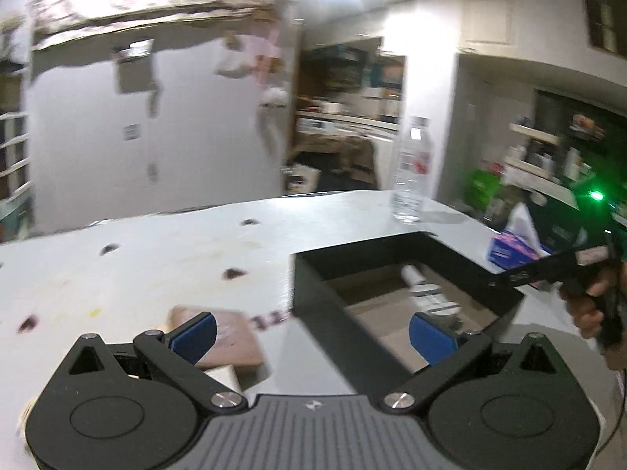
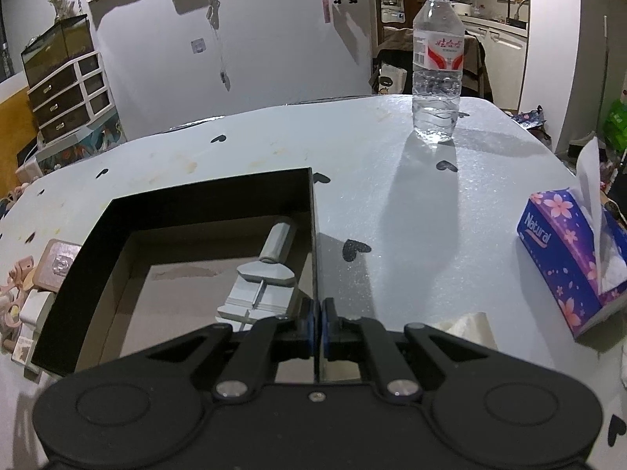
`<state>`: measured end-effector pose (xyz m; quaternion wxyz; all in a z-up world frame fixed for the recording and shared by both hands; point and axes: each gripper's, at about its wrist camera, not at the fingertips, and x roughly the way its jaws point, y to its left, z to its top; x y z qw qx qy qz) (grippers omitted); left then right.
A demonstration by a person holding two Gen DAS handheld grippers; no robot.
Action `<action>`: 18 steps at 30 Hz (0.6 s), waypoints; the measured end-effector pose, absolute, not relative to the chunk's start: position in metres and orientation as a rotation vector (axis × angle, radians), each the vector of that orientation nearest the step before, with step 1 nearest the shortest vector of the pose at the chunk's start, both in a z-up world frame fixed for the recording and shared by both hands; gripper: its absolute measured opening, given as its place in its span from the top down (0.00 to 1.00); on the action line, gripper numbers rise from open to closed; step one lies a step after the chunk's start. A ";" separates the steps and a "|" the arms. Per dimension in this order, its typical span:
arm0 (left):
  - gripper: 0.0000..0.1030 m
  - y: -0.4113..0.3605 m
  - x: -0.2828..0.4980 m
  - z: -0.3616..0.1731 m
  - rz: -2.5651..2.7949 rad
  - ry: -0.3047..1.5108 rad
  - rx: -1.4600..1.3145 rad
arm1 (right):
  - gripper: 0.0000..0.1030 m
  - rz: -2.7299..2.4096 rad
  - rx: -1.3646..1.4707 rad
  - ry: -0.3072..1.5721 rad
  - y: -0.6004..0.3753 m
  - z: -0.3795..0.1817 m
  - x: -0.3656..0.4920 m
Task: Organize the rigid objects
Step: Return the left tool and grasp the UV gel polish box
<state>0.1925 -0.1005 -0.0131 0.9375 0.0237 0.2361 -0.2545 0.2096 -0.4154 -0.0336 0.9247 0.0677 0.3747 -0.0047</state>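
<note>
The black box [image 2: 196,211] is pinched at its right wall by the shut fingers of the right gripper [image 2: 316,325]. Left of the box, a pink block [image 1: 231,337] is nearer the left gripper [image 1: 311,333], whose fingers are spread wide. Farther, the gray tool [image 2: 266,278] lies inside, pointing away.

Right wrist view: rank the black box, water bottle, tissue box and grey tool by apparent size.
1. black box
2. and 3. tissue box and water bottle: alike, and the bottle stands farther off, so unranked
4. grey tool inside the box

Motion blur is smearing the far shelves [image 1: 548,156]; the black box [image 2: 196,196] wall is hiding part of the pink tile [image 2: 58,264].
</note>
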 end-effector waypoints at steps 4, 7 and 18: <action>0.00 -0.083 0.188 -0.024 -0.385 0.503 0.025 | 0.96 -0.021 0.148 0.758 -0.415 -0.034 0.208; 0.00 -0.073 0.186 -0.032 -0.297 0.534 0.011 | 0.96 -0.026 0.154 0.756 -0.415 -0.034 0.208; 0.04 -0.048 0.175 -0.058 -0.133 0.696 -0.157 | 0.96 -0.035 0.152 0.758 -0.413 -0.035 0.208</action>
